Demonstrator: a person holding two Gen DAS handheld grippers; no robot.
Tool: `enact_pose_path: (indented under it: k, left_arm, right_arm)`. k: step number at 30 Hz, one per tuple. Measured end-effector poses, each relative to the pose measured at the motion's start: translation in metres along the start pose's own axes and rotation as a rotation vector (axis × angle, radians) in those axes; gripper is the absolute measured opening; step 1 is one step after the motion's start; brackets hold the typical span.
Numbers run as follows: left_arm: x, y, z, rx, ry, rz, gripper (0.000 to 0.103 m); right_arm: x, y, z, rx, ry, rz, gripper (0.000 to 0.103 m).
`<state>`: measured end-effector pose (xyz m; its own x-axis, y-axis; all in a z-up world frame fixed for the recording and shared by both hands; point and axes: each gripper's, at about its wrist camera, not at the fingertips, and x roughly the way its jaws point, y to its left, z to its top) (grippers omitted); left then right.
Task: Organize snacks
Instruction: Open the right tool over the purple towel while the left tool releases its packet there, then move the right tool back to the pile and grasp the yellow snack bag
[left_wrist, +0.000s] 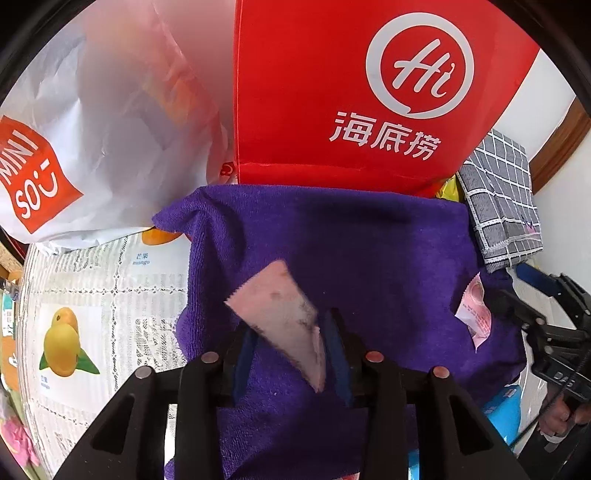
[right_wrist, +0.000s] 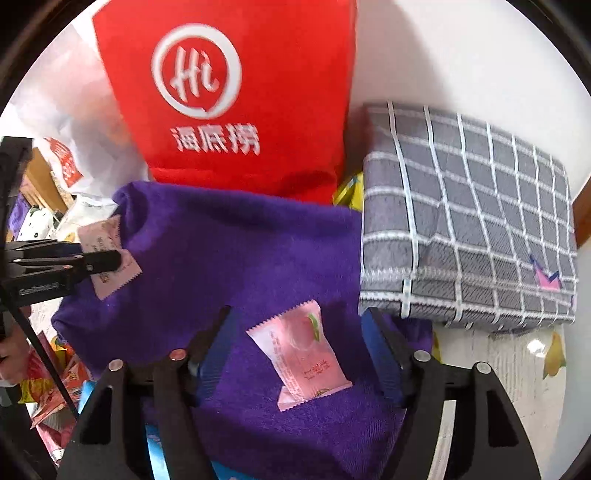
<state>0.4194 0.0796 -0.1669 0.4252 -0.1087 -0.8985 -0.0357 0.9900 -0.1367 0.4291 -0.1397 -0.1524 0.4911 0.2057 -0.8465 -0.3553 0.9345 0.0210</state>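
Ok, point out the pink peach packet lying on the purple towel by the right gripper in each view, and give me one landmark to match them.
Left wrist view: pink peach packet at far right, on the purple towel near its right edge.
Right wrist view: packet at lower centre, between the open fingers of the right gripper.
Shared landmark: the red Hi bag standing behind the towel.

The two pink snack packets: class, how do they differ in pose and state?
The packet by the left gripper sits between its jaws, raised off the purple towel; the packet under the right gripper lies flat on that towel, jaws clear of it. The left packet shows a plain side; the right packet shows a peach picture. Both have pink, serrated-edged wrappers.
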Motion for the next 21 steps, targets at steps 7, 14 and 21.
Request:
enact_pose_path:
  k: [7, 14, 21]
  left_arm:
    - [-0.015, -0.004, 0.002, 0.026, -0.048, 0.021, 0.071]
    - [-0.038, -0.016, 0.001, 0.061, -0.109, -0.004, 0.074]
    - [-0.071, -0.021, -0.001, 0.086, -0.186, -0.069, 0.074]
  right_arm:
    - [-0.018, 0.0, 0.005, 0.027, -0.064, -0.012, 0.074]
    - [-0.034, 0.01, 0.005, 0.018, -0.119, -0.05, 0.074]
    - [-0.065, 0.022, -0.001, 0.049, -0.215, -0.103, 0.074]
